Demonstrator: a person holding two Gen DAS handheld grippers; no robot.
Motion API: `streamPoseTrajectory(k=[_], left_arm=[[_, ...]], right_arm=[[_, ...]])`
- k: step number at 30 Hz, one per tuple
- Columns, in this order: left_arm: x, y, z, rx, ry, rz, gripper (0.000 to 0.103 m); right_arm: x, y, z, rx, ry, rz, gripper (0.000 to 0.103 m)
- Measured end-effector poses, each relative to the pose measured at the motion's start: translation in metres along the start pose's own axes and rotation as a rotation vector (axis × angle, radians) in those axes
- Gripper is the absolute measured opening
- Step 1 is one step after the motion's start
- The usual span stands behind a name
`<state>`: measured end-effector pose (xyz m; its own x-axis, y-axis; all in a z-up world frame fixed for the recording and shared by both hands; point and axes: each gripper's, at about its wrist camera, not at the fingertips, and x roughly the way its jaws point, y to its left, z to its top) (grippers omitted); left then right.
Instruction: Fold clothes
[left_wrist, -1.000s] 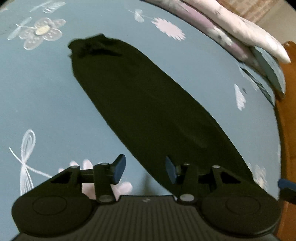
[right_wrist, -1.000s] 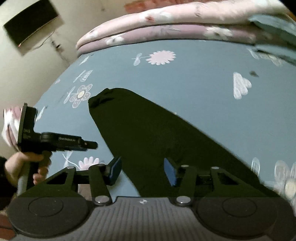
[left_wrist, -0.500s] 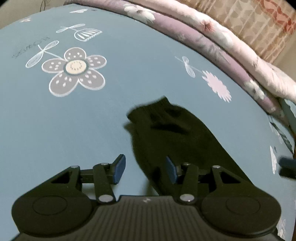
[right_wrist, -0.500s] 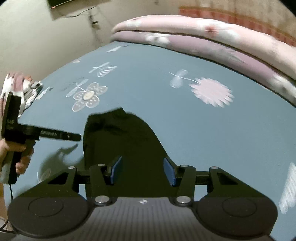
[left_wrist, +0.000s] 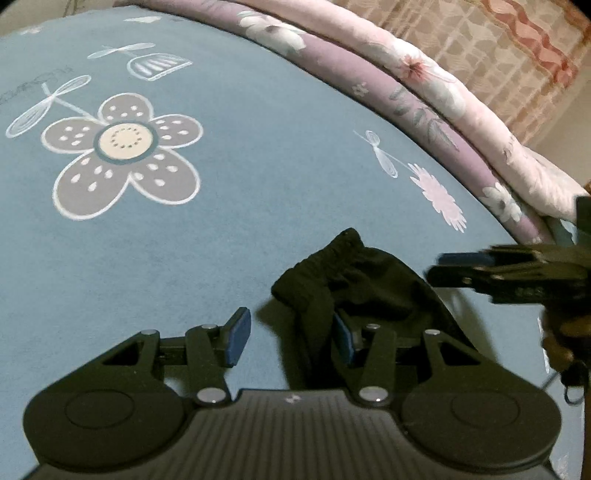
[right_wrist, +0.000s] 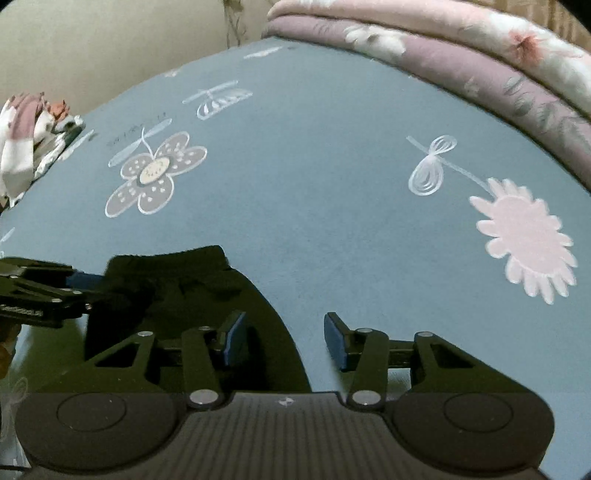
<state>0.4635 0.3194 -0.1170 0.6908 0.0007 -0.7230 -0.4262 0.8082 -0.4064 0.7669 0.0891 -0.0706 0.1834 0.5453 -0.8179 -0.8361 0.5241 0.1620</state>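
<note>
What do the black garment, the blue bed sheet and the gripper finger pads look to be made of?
Black garment: soft matte knit or jersey, gathered like an elasticated band at its end; the fibre is unclear.
Blue bed sheet: matte woven cloth with printed flowers.
Finger pads: dull blue, probably rubber or foam, on black plastic fingers.

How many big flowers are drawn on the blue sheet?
2. A grey flower lies far left of the black clothes; a pink flower lies far right. More may hide outside the picture.
</note>
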Motion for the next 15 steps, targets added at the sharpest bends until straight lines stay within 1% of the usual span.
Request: streamPoseTrajectory(k=[4,5,6,7,8,9,11,13,15], left_arm=[[0.006,-0.007,0.002,0.079,0.005,-0.011,0.046],[0.007,-0.01,0.002,0.106,0.011,-0.009,0.039],[0.008,-0.014,0.001,0.135,0.019,-0.006,0.029],[0.008,-0.017,0.0,0.158,0.024,-0.001,0.008],[0.009,-0.021,0.0,0.18,0.03,0.003,0.007],[0.009,-0.024,-0.001,0.202,0.035,0.008,0.007],[0.007,-0.031,-0.001,0.244,0.029,0.008,0.005],[0.003,-0.037,0.002,0.256,0.007,-0.008,0.005],[-0.004,-0.043,0.01,0.281,-0.014,-0.025,0.005]], right_arm=[[0.02,-0.002,-0.001,-0.033,0.035,0.022,0.048],[0.022,-0.001,-0.003,-0.046,0.036,0.015,0.046],[0.022,0.0,-0.003,-0.043,0.041,0.017,0.039],[0.021,0.0,-0.004,-0.033,0.046,0.023,0.033],[0.02,0.0,-0.004,-0.023,0.051,0.029,0.013],[0.018,0.0,-0.004,-0.016,0.051,0.029,0.005],[0.014,0.001,-0.004,-0.005,0.049,0.024,0.005],[0.01,0.002,-0.004,0.006,0.047,0.018,0.004],[-0.003,-0.001,0.0,0.027,0.018,0.009,0.004]])
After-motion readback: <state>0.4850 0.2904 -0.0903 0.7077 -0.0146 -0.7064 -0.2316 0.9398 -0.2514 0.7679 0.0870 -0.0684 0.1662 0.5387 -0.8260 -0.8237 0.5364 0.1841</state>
